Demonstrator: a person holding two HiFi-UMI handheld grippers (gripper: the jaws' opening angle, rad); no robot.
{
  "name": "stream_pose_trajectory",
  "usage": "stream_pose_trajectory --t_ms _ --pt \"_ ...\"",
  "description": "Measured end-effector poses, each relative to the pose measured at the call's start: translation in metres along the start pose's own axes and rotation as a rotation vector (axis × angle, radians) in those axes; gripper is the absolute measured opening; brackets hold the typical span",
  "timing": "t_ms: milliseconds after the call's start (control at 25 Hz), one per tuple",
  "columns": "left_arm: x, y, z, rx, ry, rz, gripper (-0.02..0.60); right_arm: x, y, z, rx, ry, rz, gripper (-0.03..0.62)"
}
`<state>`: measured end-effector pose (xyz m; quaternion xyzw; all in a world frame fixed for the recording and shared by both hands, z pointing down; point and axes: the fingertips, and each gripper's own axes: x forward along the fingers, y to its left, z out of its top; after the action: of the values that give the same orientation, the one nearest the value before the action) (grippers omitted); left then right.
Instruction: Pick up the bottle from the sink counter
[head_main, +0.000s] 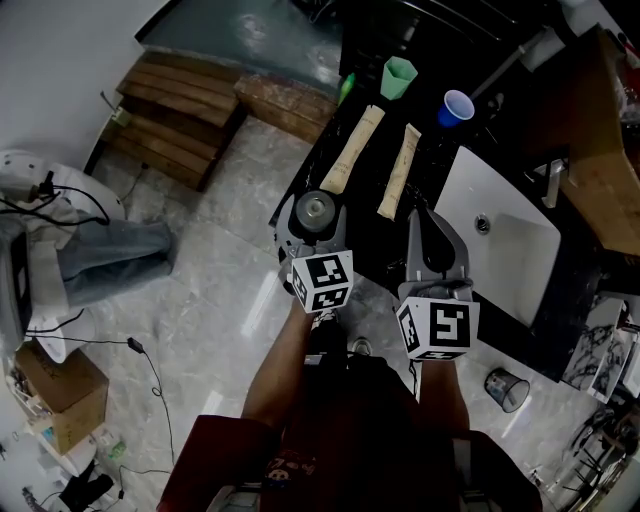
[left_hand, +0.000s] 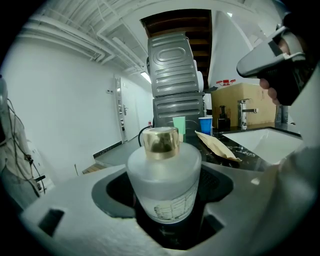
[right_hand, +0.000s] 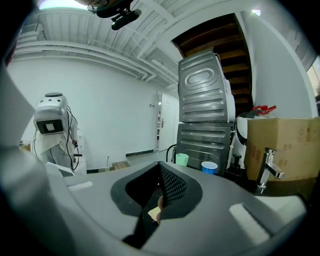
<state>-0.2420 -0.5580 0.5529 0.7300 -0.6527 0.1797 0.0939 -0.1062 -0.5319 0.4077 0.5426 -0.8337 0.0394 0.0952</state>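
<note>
A squat frosted-glass bottle (head_main: 316, 210) with a gold cap stands at the near left end of the black sink counter (head_main: 372, 245). My left gripper (head_main: 315, 200) has its jaws on either side of it. In the left gripper view the bottle (left_hand: 164, 172) fills the space between the jaws of the left gripper (left_hand: 165, 200), and the dark pads lie against its sides with no gap showing. My right gripper (head_main: 428, 218) hovers over the counter just right of it, beside the sink, its jaws closed together on nothing (right_hand: 159, 186).
Two long brown paper bags (head_main: 352, 150) (head_main: 400, 172) lie on the counter beyond the bottle. Behind them stand a green cup (head_main: 398, 77) and a blue cup (head_main: 456, 107). A white sink (head_main: 500, 250) with a tap (head_main: 553, 180) lies to the right. Wooden steps (head_main: 180, 120) sit on the floor at left.
</note>
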Motion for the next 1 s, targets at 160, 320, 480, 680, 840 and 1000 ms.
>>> stream_pose_trajectory --t_ms 160,320,480,680,840,1000 --pt "-0.002 0.001 0.001 -0.003 -0.005 -0.001 0.345 -0.004 -0.001 0.000 0.001 0.002 -0.008 0.002" --pt "-0.003 0.001 0.000 -0.008 -0.010 -0.001 0.344 -0.006 0.000 0.002 -0.003 -0.001 -0.009 0.002" --pt "-0.004 -0.002 0.000 -0.010 -0.018 -0.008 0.341 -0.009 -0.001 0.001 -0.003 0.000 -0.012 0.002" --pt "-0.008 -0.007 0.001 -0.010 -0.024 -0.016 0.341 -0.013 0.000 0.001 -0.004 -0.003 -0.010 0.002" --pt "-0.016 -0.012 0.005 -0.009 -0.039 -0.018 0.341 -0.021 -0.002 0.002 -0.004 -0.011 -0.010 0.002" --pt "-0.024 -0.018 0.009 0.011 -0.053 -0.014 0.339 -0.030 -0.003 0.004 -0.002 -0.021 -0.008 0.002"
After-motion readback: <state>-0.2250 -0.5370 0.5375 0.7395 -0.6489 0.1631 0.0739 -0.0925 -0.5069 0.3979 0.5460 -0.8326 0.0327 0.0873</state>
